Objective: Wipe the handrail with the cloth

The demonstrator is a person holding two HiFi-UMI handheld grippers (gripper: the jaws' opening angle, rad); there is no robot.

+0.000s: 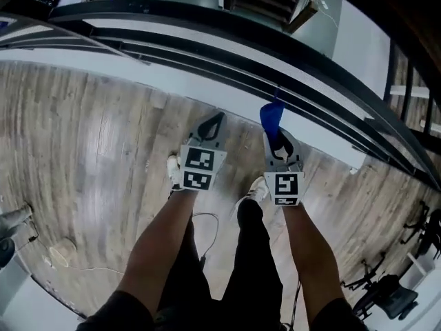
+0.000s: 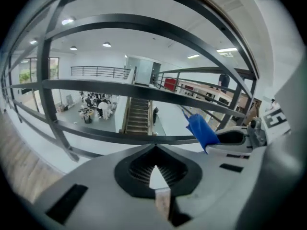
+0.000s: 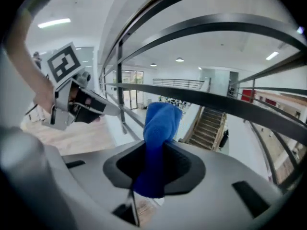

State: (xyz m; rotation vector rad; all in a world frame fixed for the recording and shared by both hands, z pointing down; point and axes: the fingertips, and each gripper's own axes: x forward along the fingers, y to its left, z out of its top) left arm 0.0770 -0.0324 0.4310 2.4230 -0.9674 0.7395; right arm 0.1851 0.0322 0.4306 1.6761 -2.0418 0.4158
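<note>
Right hand-held gripper (image 3: 156, 150): jaws clamped on a blue cloth (image 3: 162, 123), which stands up out of them in a bunched fold. Left hand-held gripper (image 2: 154, 148): jaws closed tip to tip, nothing between them.

The two units are held side by side, near each other but apart. Each gripper view shows the other unit at its edge.

The head view shows the cloth's top overlapping a lower rail bar (image 3: 216, 102). In the right gripper view that bar passes behind the cloth, so contact cannot be confirmed. The broad black handrail (image 1: 172, 11) runs above, well apart from the cloth.

Only the head view shows the wooden plank floor (image 1: 89, 136) and a white shoe (image 1: 256, 188) below the grippers. Through the bars, the gripper views show a staircase (image 2: 138, 116) descending to a lower level.
</note>
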